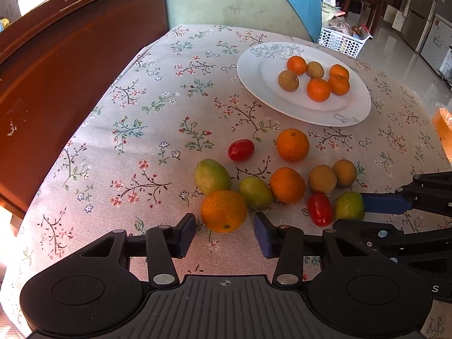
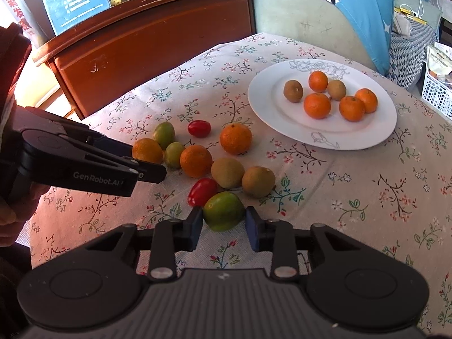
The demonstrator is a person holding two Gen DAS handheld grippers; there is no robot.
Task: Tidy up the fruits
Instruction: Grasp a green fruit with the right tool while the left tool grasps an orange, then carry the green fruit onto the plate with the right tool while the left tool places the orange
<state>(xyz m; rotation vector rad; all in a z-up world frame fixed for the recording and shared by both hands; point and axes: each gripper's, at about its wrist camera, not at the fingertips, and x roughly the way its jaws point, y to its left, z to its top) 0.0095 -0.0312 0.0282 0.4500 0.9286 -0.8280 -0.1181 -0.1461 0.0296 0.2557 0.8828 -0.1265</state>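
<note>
A white plate holds several tangerines and two kiwis. Loose fruit lies on the flowered cloth in front of it: tangerines, kiwis, green jujubes, two red tomatoes. My left gripper is open, its pads on either side of a tangerine without closing on it. My right gripper is open around a green jujube, its pads close beside it; that jujube also shows in the left wrist view. The left gripper's body shows in the right wrist view.
A brown wooden cabinet stands at the table's left. A pale green chair back with blue cloth is behind the table. A white perforated basket sits on the floor at the right. An orange bag lies at the table's right edge.
</note>
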